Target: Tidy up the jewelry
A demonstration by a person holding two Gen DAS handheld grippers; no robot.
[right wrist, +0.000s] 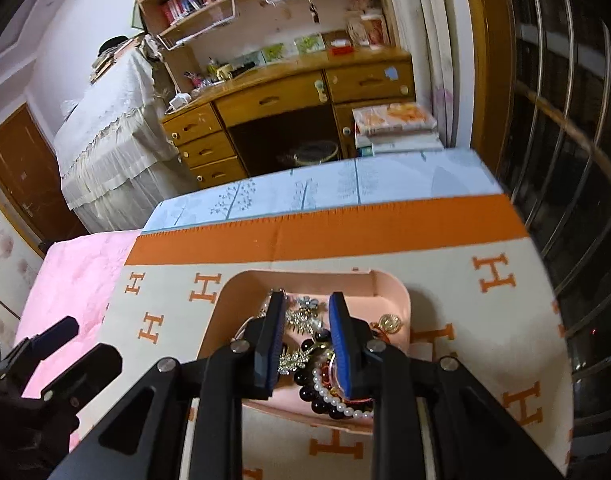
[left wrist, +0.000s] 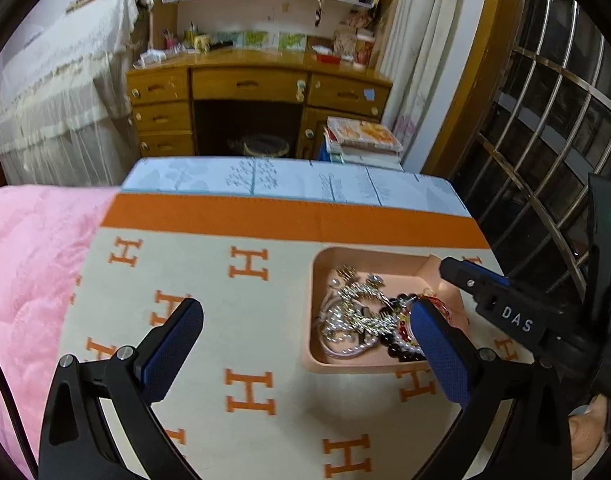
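The jewelry (right wrist: pixel 325 356) is lying all tangled in the pink tray (right wrist: pixel 389 284), sorting seemingly barely begun, right gripper (right wrist: pixel 305 304) hovering narrow-jawed, empty, over it, left gripper (left wrist: pixel 305 320) waiting wide beside it

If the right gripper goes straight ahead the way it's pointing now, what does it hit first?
Most likely the tangled jewelry in the pink tray: the right gripper points down into it, jaws part open with nothing clearly between them. Depth is unclear, so the tray's floor may come first.
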